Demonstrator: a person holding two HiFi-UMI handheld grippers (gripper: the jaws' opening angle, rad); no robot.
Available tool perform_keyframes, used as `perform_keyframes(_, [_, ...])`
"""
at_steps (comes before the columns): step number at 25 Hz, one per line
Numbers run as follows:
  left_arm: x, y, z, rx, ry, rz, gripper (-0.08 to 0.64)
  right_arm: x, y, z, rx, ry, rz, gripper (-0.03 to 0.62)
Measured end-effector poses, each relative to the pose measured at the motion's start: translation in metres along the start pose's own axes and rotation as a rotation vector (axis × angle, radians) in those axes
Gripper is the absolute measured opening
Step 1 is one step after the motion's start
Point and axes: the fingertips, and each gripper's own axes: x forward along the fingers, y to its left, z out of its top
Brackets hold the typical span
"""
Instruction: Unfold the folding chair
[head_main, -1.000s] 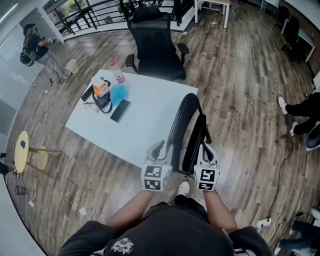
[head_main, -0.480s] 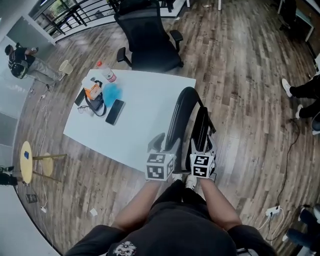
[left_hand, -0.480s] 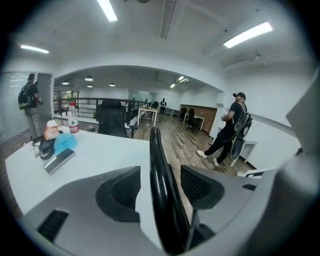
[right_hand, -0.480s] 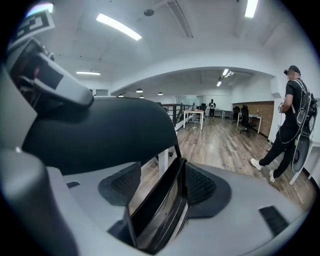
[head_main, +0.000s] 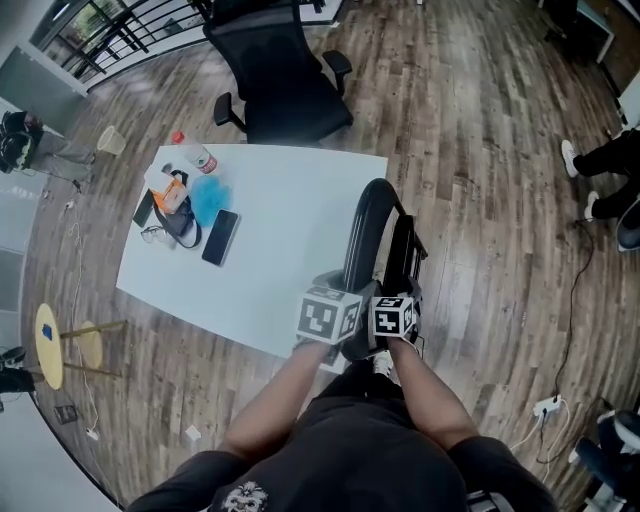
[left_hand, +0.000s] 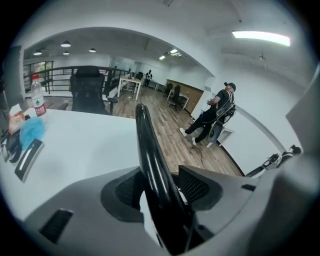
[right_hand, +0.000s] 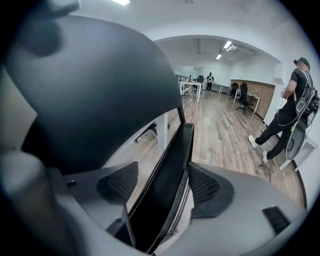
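Folding chair, black and folded flat, stands upright at centre-right of the head view. It is against the right edge of the white table, on a wood-plank floor.

The left gripper and right gripper sit side by side at the chair's lower end, just below frame centre, each carried on a bare forearm.

In the left gripper view, the chair's glossy black tube runs up between the jaws of the left gripper. These jaws are closing, with a narrow gap showing at the right-hand pad.

In the right gripper view, a flat black panel of the chair stands between the jaws of the right gripper. These jaws are opening. The left-hand pad is clear of the panel, and the right-hand one is just beside it.

On the table's left part, at upper left of the head view:
- a phone
- a bottle

Beyond the table, at top centre, is a black office chair. A person stands at the right of the left gripper view.
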Motion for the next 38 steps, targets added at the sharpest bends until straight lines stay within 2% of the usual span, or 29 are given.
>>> perform_keyframes(6, [0.004, 0.003, 0.000, 0.010, 0.065, -0.090, 0.199, 0.036, -0.004, -0.025, 0.005, 0.096, -0.062, 0.310])
perform_keyframes(10, [0.010, 0.000, -0.008, 0.003, 0.086, -0.140, 0.175, 0.046, -0.008, -0.034, 0.016, 0.099, -0.084, 0.308])
perform_keyframes(14, [0.005, 0.005, -0.002, 0.022, 0.078, -0.128, 0.175, 0.029, -0.008, -0.017, 0.031, 0.083, -0.076, 0.308])
perform_keyframes(20, [0.004, 0.007, -0.007, 0.029, 0.078, -0.161, 0.176, 0.024, -0.025, -0.026, 0.123, 0.072, -0.035, 0.308])
perform_keyframes(24, [0.010, 0.009, -0.012, 0.012, 0.080, -0.180, 0.175, 0.015, -0.051, -0.034, 0.148, 0.066, -0.030, 0.295])
perform_keyframes(27, [0.012, 0.014, -0.011, -0.015, 0.072, -0.144, 0.159, 0.004, -0.082, -0.045, 0.165, 0.044, -0.019, 0.291])
perform_keyframes(29, [0.016, 0.017, -0.011, -0.048, 0.068, -0.121, 0.152, -0.002, -0.105, -0.056, 0.248, 0.027, 0.045, 0.278])
perform_keyframes(31, [0.023, 0.015, -0.017, -0.078, 0.080, -0.126, 0.150, -0.005, -0.123, -0.067, 0.346, 0.026, 0.166, 0.272])
perform_keyframes(34, [0.036, 0.005, -0.020, -0.107, 0.098, -0.122, 0.152, -0.006, -0.150, -0.076, 0.343, 0.063, 0.296, 0.286])
perform_keyframes(36, [0.047, -0.003, -0.023, -0.108, 0.117, -0.082, 0.164, -0.006, -0.169, -0.084, 0.332, 0.085, 0.356, 0.290])
perform_keyframes(38, [0.059, -0.010, -0.028, -0.089, 0.144, -0.037, 0.169, -0.004, -0.194, -0.098, 0.365, 0.095, 0.390, 0.325])
